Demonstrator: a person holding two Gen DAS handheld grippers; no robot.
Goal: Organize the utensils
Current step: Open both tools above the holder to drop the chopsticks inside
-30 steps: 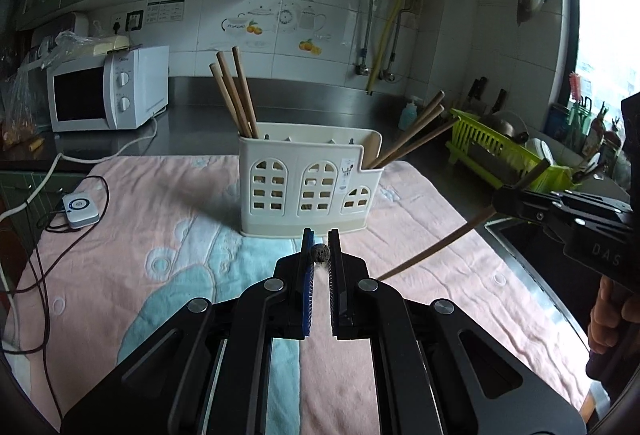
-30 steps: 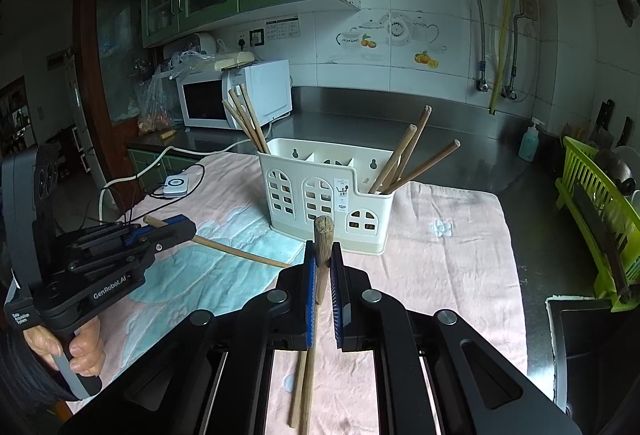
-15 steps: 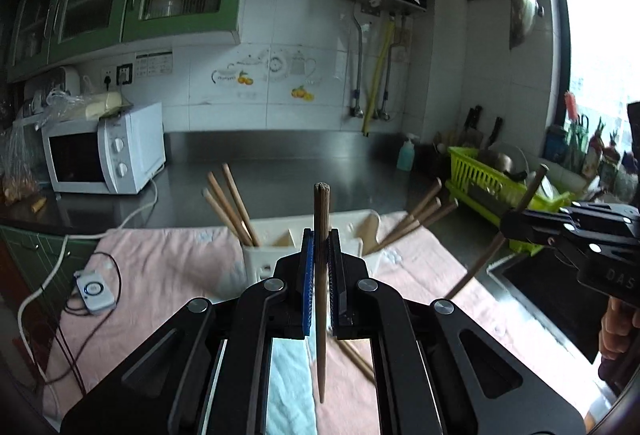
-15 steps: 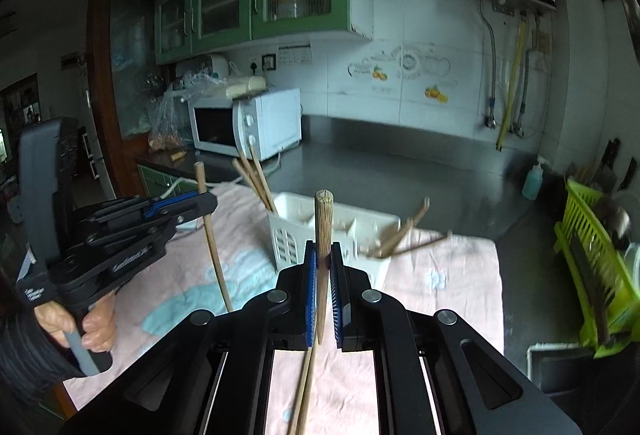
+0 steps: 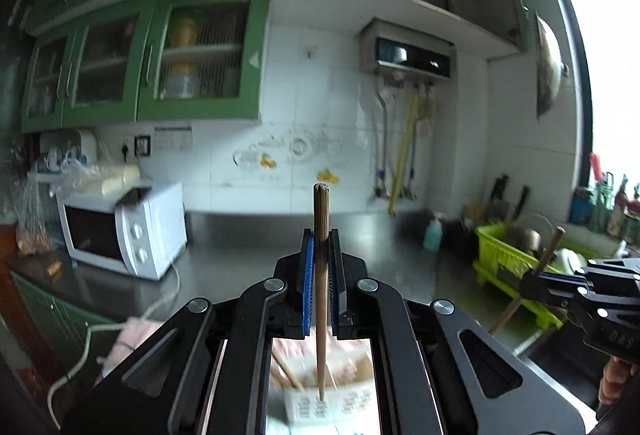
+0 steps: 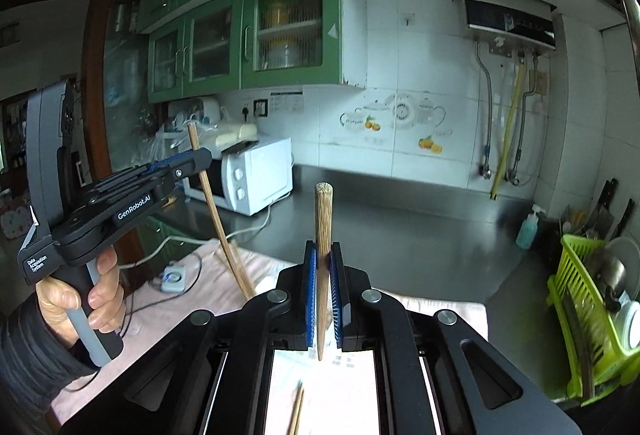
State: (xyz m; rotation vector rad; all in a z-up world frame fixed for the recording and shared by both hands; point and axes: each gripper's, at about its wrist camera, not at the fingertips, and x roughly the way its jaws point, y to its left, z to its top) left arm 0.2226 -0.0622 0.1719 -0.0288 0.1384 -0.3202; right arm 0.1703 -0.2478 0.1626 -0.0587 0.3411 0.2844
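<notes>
My left gripper (image 5: 321,267) is shut on a wooden chopstick (image 5: 321,235) that stands upright, its tip hanging above the white utensil caddy (image 5: 320,405), seen blurred below between the arms. My right gripper (image 6: 323,275) is shut on a second, thicker wooden chopstick (image 6: 323,227), also upright. Each gripper shows in the other's view: the left one (image 6: 196,159) with its chopstick (image 6: 216,219) at left, the right one (image 5: 532,281) with its chopstick (image 5: 544,255) at far right. More chopsticks (image 6: 297,411) lie on the cloth below.
A white microwave (image 5: 128,235) stands at the back left on the steel counter (image 6: 400,231). A green dish rack (image 6: 588,315) stands at the right. A pink cloth (image 6: 188,299) covers the table, with a cable and small white device (image 6: 173,277) at left.
Both grippers have risen and tilted upward with their chopsticks. The caddy has dropped from mid-view to the bottom of the left view and out of the right view.
</notes>
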